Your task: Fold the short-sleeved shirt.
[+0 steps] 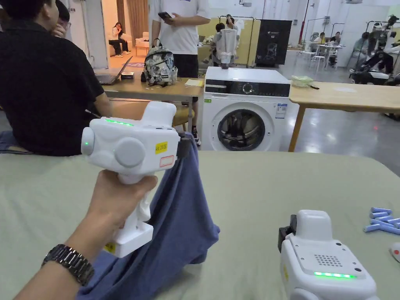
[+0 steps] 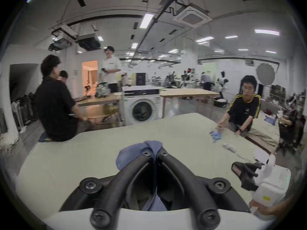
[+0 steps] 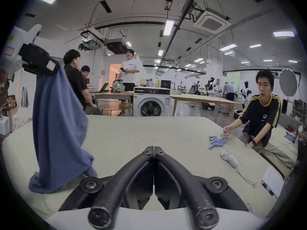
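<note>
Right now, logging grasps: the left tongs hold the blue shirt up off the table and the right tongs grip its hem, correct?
Not quite. The left tongs do hold the blue shirt up, but the right tongs are shut on nothing, as the right gripper view shows.

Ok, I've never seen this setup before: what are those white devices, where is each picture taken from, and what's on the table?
A person holds a white handheld tool with two black jaws in each hand. The head view looks down from that person's head; each gripper view looks out over its own jaws. The left gripper is shut on a blue shirt, lifting it so that it drapes down to the green table. The right gripper is shut, holding nothing. Some small blue pieces lie at the table's right, by a small white device.
</note>
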A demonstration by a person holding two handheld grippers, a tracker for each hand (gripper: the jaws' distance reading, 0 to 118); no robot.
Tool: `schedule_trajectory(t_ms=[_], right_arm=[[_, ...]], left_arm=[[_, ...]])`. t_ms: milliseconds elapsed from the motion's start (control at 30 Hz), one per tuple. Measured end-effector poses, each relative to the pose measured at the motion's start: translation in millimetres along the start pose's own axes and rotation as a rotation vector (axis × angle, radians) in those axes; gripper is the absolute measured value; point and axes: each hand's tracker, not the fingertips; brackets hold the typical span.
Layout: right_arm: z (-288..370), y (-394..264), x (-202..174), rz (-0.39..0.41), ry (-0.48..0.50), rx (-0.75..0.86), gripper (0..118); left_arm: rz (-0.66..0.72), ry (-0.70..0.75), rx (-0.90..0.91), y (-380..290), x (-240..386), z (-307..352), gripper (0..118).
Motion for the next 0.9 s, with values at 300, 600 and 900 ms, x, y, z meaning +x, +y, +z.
schedule_trajectory(t_ms=[300,600,900], right_arm=[[20,-4,59,-0.017,-0.111,0.003,0],[22,-20,84,-0.04,-0.158,-0.038,0],[13,-26,71,-0.041,-0.134,-0.065,0]], left_arm=[[-0.005,-0.249,-0.051,-10,112,-60,0],[-0.003,-0.297,-0.269,-78,135,-93,28],[0.084,-0.261,-0.17,-89,81,-54,44]])
